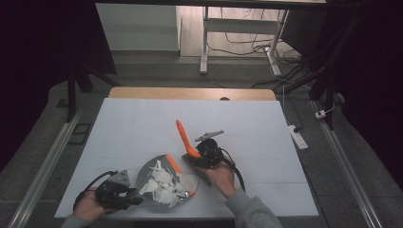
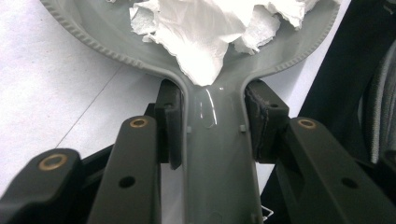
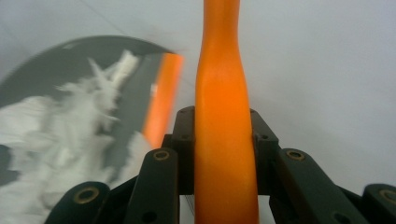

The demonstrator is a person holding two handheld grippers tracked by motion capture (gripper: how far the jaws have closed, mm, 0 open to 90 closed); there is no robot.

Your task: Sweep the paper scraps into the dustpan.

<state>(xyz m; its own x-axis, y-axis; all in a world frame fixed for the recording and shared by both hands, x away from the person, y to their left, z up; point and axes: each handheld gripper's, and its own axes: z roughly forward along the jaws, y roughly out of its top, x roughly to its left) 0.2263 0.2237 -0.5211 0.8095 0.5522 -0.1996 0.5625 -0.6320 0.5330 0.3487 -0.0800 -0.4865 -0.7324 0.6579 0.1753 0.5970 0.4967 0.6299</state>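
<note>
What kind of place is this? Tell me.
Probably a lab or recording workspace, not a home: a white-covered table on a grey floor, loose cables around a desk frame behind, and a power strip beside the table.

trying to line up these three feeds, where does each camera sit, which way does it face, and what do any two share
High view: above the person's side, looking forward and down on the white table; forearms, left gripper and right gripper enter from below.
Left gripper view: rides the left gripper, looking along its jaws closed on the grey dustpan handle toward torn paper.
Right gripper view: rides the right gripper, looking along the orange brush handle it clamps.
Shared: dustpan and paper appear in all three.
</note>
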